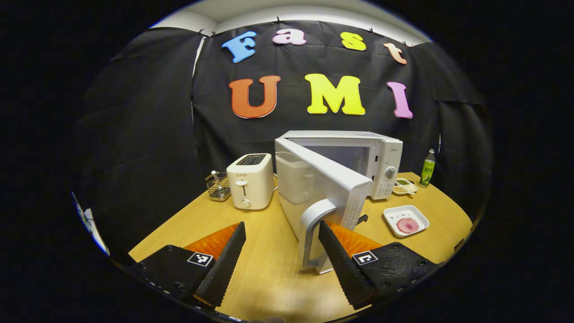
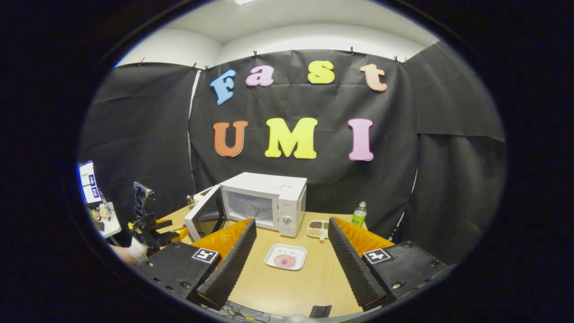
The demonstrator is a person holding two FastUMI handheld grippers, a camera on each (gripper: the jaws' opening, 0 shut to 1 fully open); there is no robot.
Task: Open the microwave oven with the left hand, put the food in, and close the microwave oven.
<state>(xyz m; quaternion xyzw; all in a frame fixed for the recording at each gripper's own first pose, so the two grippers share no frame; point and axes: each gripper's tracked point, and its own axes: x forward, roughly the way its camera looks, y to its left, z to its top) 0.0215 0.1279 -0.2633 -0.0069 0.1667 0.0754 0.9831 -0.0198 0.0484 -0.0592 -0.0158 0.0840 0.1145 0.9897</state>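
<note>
The white microwave (image 1: 381, 157) stands at the back of the wooden table with its door (image 1: 323, 184) swung wide open toward me. My left gripper (image 1: 282, 226) is open; the door's handle (image 1: 312, 233) stands just inside its right finger, and I cannot tell whether they touch. The food, a pink round slice on a white square tray (image 1: 406, 220), lies on the table to the right of the door. In the right gripper view the tray (image 2: 285, 256) lies ahead between the fingers of my open right gripper (image 2: 291, 220), which holds nothing. The microwave (image 2: 269, 202) shows its empty cavity.
A white toaster (image 1: 250, 181) and a small wire rack (image 1: 218, 185) stand left of the microwave. A divided snack dish (image 1: 403, 186) and a green bottle (image 1: 428, 168) sit to its right. In the right gripper view the left gripper (image 2: 148, 224) and a hand (image 2: 134, 251) appear at far left.
</note>
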